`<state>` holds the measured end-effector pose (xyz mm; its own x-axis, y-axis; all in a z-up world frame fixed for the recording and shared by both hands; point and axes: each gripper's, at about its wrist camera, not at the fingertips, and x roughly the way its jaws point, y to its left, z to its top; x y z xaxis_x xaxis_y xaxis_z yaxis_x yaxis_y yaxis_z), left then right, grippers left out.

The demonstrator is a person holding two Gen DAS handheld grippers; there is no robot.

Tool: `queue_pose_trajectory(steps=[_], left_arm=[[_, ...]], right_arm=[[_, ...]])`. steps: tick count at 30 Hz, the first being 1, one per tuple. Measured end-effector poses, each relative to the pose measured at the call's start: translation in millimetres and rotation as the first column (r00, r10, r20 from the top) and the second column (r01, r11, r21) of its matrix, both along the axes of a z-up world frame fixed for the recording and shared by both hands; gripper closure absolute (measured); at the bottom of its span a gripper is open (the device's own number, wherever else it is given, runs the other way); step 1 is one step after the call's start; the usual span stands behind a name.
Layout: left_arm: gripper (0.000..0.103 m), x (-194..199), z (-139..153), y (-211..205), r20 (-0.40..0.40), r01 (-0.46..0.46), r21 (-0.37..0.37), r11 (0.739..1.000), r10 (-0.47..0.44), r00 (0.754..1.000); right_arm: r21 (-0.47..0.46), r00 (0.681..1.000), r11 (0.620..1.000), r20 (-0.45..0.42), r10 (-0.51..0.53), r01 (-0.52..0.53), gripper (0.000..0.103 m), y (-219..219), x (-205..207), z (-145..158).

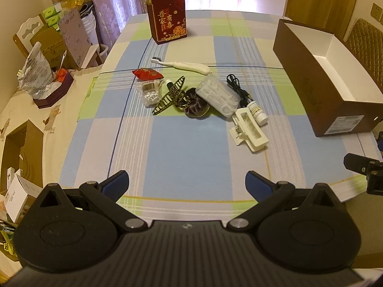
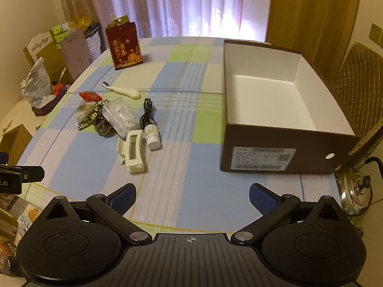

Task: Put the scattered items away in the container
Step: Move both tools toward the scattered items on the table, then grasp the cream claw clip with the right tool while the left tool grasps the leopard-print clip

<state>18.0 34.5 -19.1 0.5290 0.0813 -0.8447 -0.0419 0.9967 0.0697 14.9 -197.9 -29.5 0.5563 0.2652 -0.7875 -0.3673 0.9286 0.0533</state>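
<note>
On the checked tabletop (image 2: 167, 191) the scattered items lie clustered: a white hair clip (image 2: 132, 151), small white bottle (image 2: 152, 135), black cable (image 2: 146, 113) and clear case (image 2: 119, 117). Well to their right stands the brown box (image 2: 275, 153), open. Left tool (image 1: 186, 186) and right tool (image 2: 192, 197) both gape wide, holding nothing.

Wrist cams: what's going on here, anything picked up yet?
Nothing yet. Both handheld grippers, the left gripper and the right gripper, hover open and empty over the checked tablecloth. The brown cardboard shoebox with a white interior sits open with nothing visible inside. The clutter lies in a loose pile: a white rectangular hair claw, a small white pill bottle, a black coiled cable, a clear plastic case and a white brush.
</note>
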Motion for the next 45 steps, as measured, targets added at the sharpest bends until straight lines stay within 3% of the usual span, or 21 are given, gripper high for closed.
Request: queue_pose_trajectory(steps=[15,22,29,39,40,41,42,43,45], left_arm=[[0.001,36,-16,35,-0.028,0.011,0.011,1.000,-0.011,1.000],[0.001,55,-21,47,-0.029,0.058,0.004,0.998,-0.058,0.998],[0.001,76,-28,61,-0.033,0.109,-0.002,0.994,-0.109,0.993],[0.006,102,-40,78,-0.067,0.162,-0.023,0.987,-0.163,0.984],[0.006,105,-41,80,-0.072,0.168,-0.024,0.985,-0.169,0.983],[0.006,107,-43,82,-0.076,0.174,-0.025,0.984,-0.175,0.982],[0.007,109,-45,83,-0.080,0.181,-0.026,0.983,-0.182,0.980],[0.007,111,-46,85,-0.084,0.188,-0.027,0.982,-0.189,0.978],[0.008,116,-49,87,-0.091,0.201,-0.028,0.979,-0.203,0.975]], right_arm=[[0.085,0.998,0.995,-0.018,0.061,-0.060,0.000,43,30,-14],[0.124,0.996,0.989,-0.028,0.079,-0.075,0.000,54,43,-23],[0.164,0.999,0.985,0.019,0.051,-0.053,0.000,61,55,-33],[0.113,0.995,0.992,-0.070,0.071,-0.063,0.000,85,78,-59],[0.110,0.994,0.991,-0.072,0.082,-0.074,0.001,87,78,-61],[0.113,0.992,0.990,-0.081,0.094,-0.084,0.023,90,78,-63],[0.119,0.990,0.989,-0.101,0.101,-0.089,0.034,91,81,-66],[0.124,0.988,0.989,-0.118,0.100,-0.085,0.040,93,83,-70],[0.131,0.986,0.988,-0.131,0.100,-0.083,0.040,94,86,-74]])
